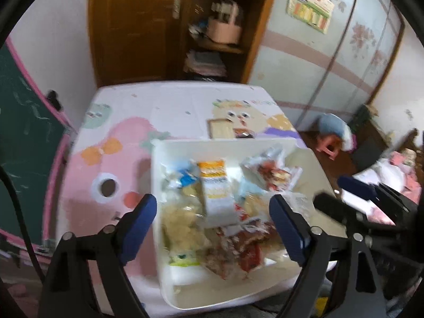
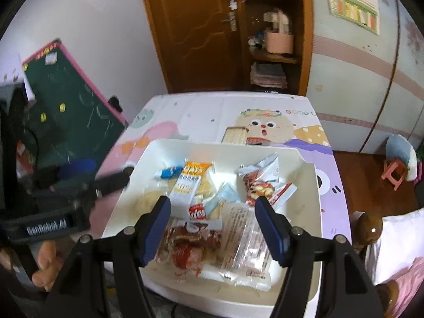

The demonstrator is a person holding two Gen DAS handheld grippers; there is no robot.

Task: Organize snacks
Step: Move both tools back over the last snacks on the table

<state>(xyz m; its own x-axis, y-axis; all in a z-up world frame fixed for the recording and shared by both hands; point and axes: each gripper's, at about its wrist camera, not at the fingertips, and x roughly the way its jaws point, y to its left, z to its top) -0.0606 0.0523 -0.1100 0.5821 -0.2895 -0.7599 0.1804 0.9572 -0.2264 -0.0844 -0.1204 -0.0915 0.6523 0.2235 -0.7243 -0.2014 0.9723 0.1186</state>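
Left wrist view, blurred: left gripper (image 1: pixel 213 228) hangs above a white plastic bin (image 1: pixel 159 259) on the desk (image 1: pixel 111 137), jaws spread wide with nothing between them; the snacks (image 1: pixel 212 212) lie heaped inside the bin, likely gathered there for sorting; an orange-and-white sachet (image 1: pixel 216 185) lies flat on crinkly clear wrappers, a red-printed pack (image 1: pixel 270 172) sits toward the far right corner; the desk wears a glossy cartoon-print cover; the right gripper (image 1: pixel 352 201) shows at the right edge, apart from the bin. Right wrist view, sharper: right gripper (image 2: pixel 213 225) poised over the bin's near half, jaws wide apart and empty, framing a clear pack of reddish pastry (image 2: pixel 190 246) and a long transparent sleeve with printed text (image 2: pixel 246 238); small blue packet (image 2: pixel 169 172) rests near the far wall; bin walls smooth, corners rounded; I judge the pastry pack the probable first pick, its film slippery
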